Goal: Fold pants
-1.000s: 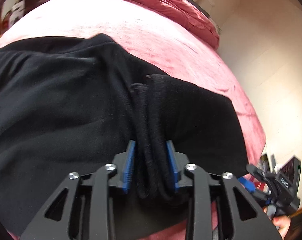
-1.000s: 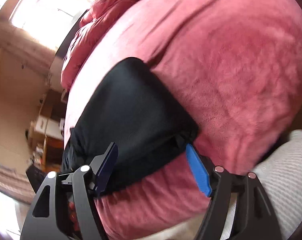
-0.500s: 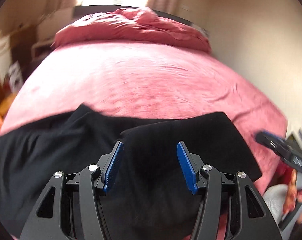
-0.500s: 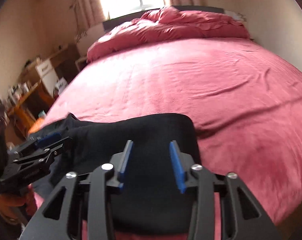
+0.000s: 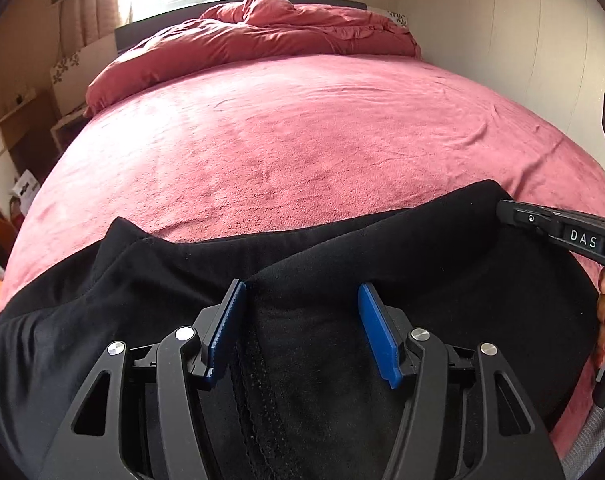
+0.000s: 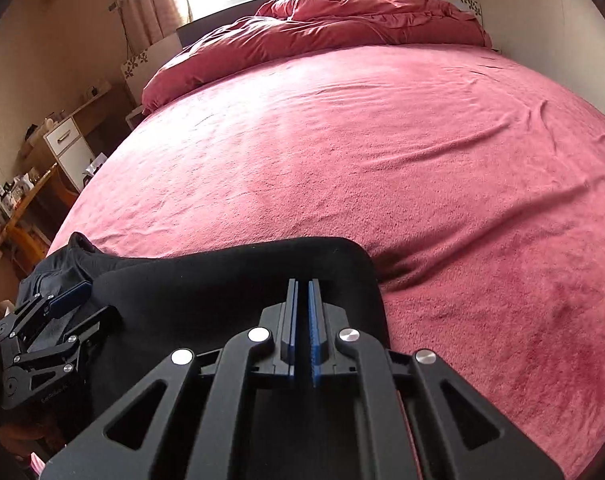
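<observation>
Left wrist view: pants (image 5: 342, 264) lie along bed's (image 5: 302, 140) near edge. Left gripper (image 5: 300, 330) spread above the fabric; right gripper (image 6: 302, 320) pressed together, empty. Flatten layers evenly before next fold.

Each gripper (image 5: 302, 330) is black, with 2 blue ribbed pads (image 5: 376, 330), silver screws (image 5: 419, 335) and "DAS" lettering (image 5: 583, 239).

Black pants (image 5: 382, 248); pink-red bedspread (image 5: 302, 128); blue pads (image 5: 376, 332).

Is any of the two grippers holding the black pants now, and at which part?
Nothing is held. The left gripper is open above the pants; the right gripper is shut with no cloth between its jaws.
</observation>
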Action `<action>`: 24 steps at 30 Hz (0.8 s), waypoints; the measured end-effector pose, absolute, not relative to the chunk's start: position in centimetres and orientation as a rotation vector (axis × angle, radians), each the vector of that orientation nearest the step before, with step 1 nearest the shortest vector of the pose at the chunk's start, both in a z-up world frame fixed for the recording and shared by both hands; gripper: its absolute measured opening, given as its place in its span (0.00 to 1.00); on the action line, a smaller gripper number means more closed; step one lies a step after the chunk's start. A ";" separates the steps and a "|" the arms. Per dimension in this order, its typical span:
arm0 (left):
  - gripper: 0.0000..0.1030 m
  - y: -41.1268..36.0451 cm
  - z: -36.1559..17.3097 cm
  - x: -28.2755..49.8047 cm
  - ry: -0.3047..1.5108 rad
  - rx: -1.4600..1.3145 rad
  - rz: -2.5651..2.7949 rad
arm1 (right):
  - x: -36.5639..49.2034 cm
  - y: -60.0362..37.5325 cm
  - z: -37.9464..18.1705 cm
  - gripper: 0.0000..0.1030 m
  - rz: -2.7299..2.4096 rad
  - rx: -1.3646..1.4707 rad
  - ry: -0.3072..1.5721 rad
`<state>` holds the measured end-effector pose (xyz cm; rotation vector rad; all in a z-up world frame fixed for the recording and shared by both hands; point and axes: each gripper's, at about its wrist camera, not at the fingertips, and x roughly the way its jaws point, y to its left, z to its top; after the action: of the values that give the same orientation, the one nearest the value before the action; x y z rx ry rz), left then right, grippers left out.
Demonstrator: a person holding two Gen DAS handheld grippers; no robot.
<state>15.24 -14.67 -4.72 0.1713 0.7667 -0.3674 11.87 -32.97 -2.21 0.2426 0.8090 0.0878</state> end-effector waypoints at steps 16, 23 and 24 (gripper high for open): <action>0.75 -9.9 -4.9 9.8 0.835 -0.047 -0.329 | 9.7 -30.5 -0.8 0.48 0.083 0.133 0.774; 0.75 -8.7 -4.6 8.3 0.849 -0.083 -0.317 | 8.4 -29.6 -0.5 0.65 0.067 0.111 0.757; 0.75 -8.4 -4.6 8.0 0.852 -0.093 -0.317 | 8.4 -29.5 -0.6 0.65 0.063 0.108 0.759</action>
<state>8.05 -8.43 -4.61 -0.0933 0.8517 -0.3166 8.40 -29.52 -0.58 0.1078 0.7592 0.0627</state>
